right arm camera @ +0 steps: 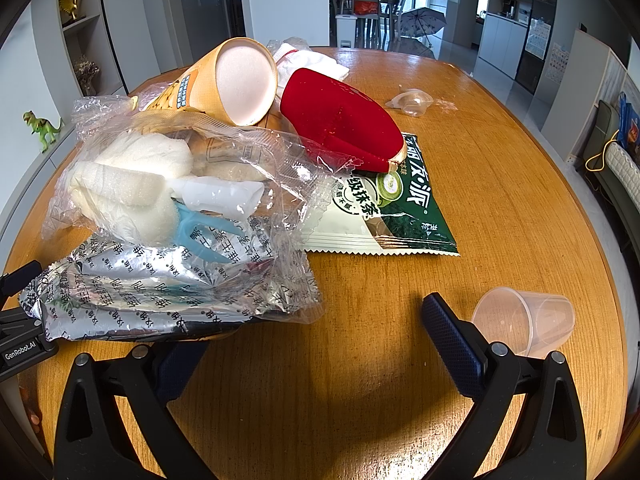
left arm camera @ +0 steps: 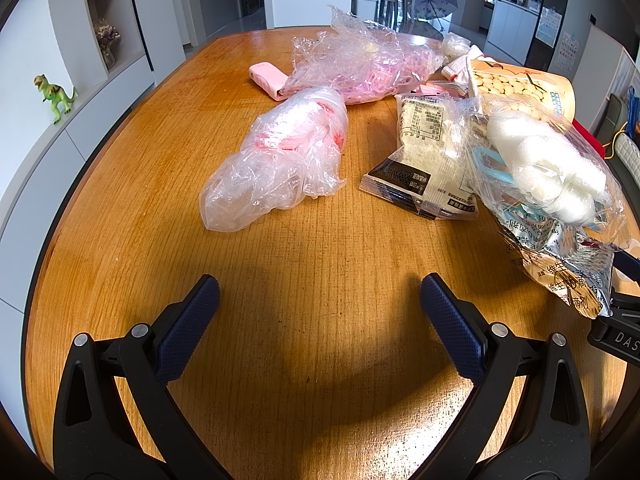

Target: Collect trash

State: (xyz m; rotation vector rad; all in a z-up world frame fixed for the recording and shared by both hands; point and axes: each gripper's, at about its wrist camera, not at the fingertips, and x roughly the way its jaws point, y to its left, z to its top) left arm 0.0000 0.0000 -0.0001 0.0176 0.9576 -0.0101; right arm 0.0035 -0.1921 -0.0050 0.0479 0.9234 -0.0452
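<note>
Trash lies on a round wooden table [left arm camera: 132, 184]. In the left wrist view a crumpled clear bag with pink inside [left arm camera: 280, 156] lies ahead of my left gripper [left arm camera: 320, 300], which is open and empty over bare wood. Behind it are a pink-tinted clear wrap [left arm camera: 360, 64], a snack packet [left arm camera: 428, 156] and a clear bag of white foam [left arm camera: 544, 168]. In the right wrist view my right gripper [right arm camera: 312, 320] is open; its left finger is hidden under a silver foil wrapper [right arm camera: 160, 292]. The foam bag [right arm camera: 160, 184], a red pouch [right arm camera: 340, 120], a green tea packet [right arm camera: 392, 208] and a clear plastic cup [right arm camera: 524, 320] lie around it.
An orange snack bag [right arm camera: 224, 84] and white cloth [right arm camera: 312, 60] sit at the back of the pile. A small clear lid [right arm camera: 412, 100] lies far right. A pink case [left arm camera: 268, 80] lies by the wrap. Cabinets with a toy dinosaur [left arm camera: 54, 96] stand to the left.
</note>
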